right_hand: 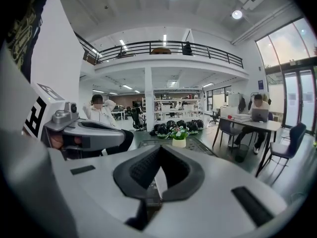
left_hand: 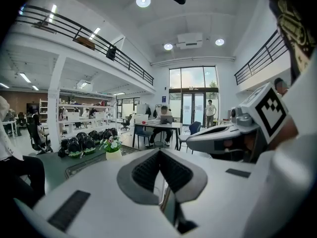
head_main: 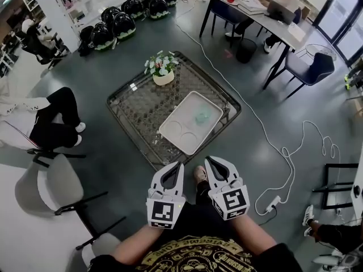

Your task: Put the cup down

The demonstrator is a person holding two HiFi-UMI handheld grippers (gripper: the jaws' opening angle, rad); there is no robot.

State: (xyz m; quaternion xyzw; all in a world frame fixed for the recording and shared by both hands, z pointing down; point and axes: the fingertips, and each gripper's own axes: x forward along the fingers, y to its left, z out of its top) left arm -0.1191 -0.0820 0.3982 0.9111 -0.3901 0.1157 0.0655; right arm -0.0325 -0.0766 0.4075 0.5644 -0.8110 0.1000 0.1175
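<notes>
Now: both grippers sit low, close in front of the person's body and well short of the table (head_main: 133,103). Left gripper (head_main: 179,166): jaws pressed together, nothing between them. Right gripper (head_main: 209,161): likewise closed tight and empty. The cup (head_main: 202,117), pale green and see-through, rests on the white tray (head_main: 170,123), toward its far end; too small to tell whether it stands upright. The tray lies slantwise on the mesh-topped table, with a flower pot (head_main: 163,77) near the far edge.
</notes>
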